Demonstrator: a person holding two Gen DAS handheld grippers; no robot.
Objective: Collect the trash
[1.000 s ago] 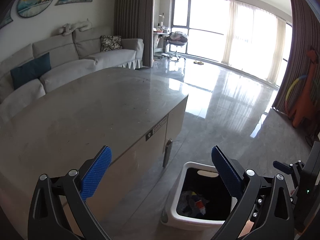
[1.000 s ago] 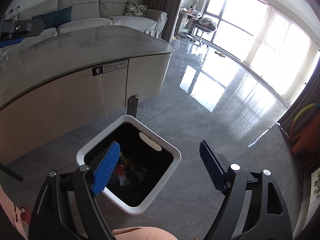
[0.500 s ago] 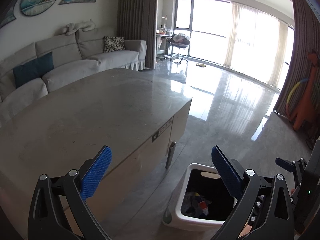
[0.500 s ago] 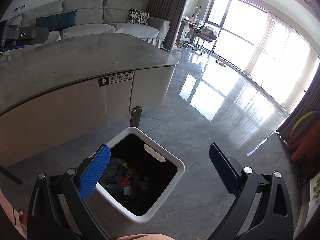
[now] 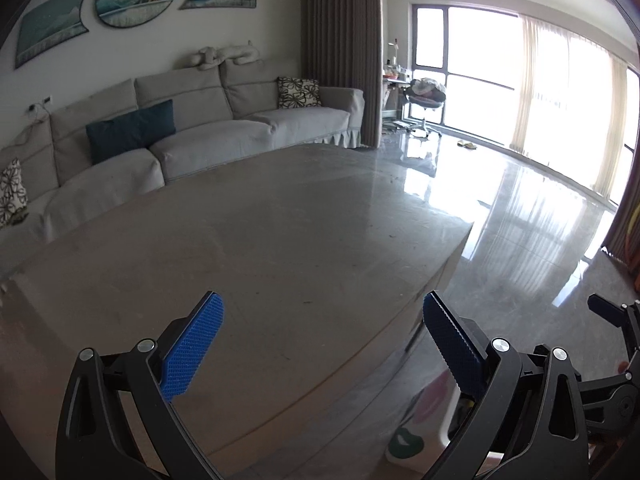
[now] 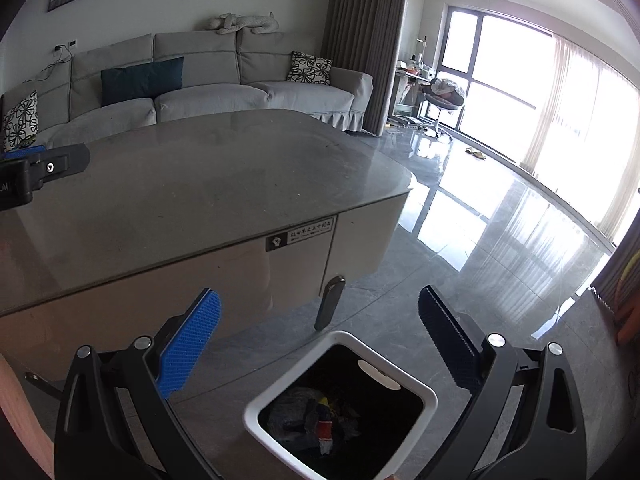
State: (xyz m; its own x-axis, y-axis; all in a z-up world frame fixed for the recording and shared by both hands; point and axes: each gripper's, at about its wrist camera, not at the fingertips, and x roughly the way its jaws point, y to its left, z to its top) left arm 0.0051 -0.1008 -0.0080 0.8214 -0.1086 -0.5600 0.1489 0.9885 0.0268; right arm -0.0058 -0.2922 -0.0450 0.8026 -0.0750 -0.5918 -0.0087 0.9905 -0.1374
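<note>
Both hand-held tools are spread wide with nothing between their blue ribbed pads. The left gripper (image 5: 320, 344) hangs above the big grey stone-topped table (image 5: 280, 240), near its corner, and the right gripper (image 6: 316, 340) hangs over the glossy grey tiled floor (image 6: 500, 248) just off the table's side.

Below the right one stands the white rectangular plastic waste bin with a black liner (image 6: 430, 394), on the floor beside the table's dark metal leg (image 6: 329, 307). In it lies a heap of crumpled trash (image 6: 316, 420): greyish wrappers and a scrap of red, white and yellow (I can't make out what each piece is). From the left tool's side only a white corner of the bin shows, low down.

A pale grey sectional sofa (image 6: 208, 92) with a dark teal cushion (image 6: 142, 80) sits behind the table.
</note>
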